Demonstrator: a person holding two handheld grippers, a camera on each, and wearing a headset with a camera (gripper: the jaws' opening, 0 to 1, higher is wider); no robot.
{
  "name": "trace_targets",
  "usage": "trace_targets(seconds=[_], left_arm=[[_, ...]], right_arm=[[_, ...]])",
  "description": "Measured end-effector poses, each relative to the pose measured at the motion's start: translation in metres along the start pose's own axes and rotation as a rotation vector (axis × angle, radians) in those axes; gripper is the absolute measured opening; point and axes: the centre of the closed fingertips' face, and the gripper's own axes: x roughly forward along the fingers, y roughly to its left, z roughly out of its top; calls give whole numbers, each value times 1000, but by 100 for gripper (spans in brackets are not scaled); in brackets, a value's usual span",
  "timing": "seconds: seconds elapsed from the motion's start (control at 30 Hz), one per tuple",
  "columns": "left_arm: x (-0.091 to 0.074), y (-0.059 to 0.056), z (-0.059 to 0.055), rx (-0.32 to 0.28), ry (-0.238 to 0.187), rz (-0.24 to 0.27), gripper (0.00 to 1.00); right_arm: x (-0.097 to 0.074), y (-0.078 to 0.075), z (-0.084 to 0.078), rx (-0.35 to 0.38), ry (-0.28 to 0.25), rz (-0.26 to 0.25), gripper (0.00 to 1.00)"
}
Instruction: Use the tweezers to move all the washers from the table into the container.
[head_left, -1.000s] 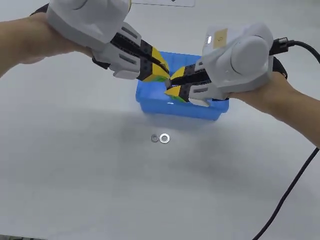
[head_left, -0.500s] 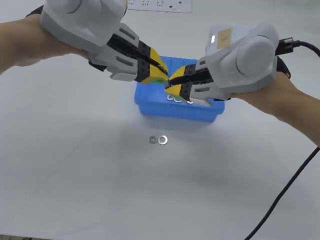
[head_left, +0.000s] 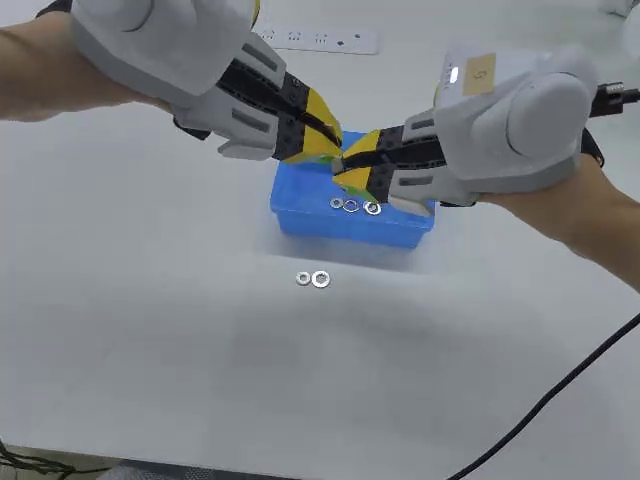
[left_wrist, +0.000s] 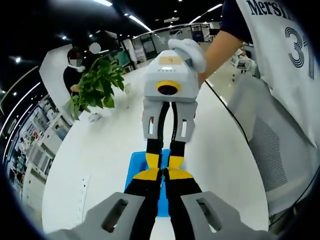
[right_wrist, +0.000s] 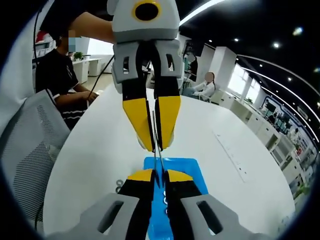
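Right gripper view: tweezers (right_wrist: 158, 162); head view: washers (head_left: 312, 279).

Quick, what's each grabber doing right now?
Left gripper: closed on the thin metal tweezers.
Right gripper: closed on the same tweezers.

The right gripper (head_left: 347, 176) has drawn back from over the blue container (head_left: 300, 218), its jaws pinched on the tweezers (right_wrist: 156, 145). What look like three washers (head_left: 350, 205), covered by those jaws a second ago, now lie exposed in the container just below the jaw tips.
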Motion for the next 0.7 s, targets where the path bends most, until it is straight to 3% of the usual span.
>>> trace_targets(seconds=[0.13, 0.27, 0.43, 0.7], left_arm=[[-5, -12, 11, 30, 5, -4, 7], [-8, -25, 19, 20, 9, -29, 7], [-8, -41, 15, 13, 25, -63, 7], [-6, -61, 12, -2, 21, -82, 7]], right_arm=[[-9, 12, 8, -7, -12, 4, 9], [-12, 28, 16, -25, -21, 20, 9], [-11, 47, 14, -46, -1, 47, 9], [-9, 61, 8, -27, 1, 57, 9]])
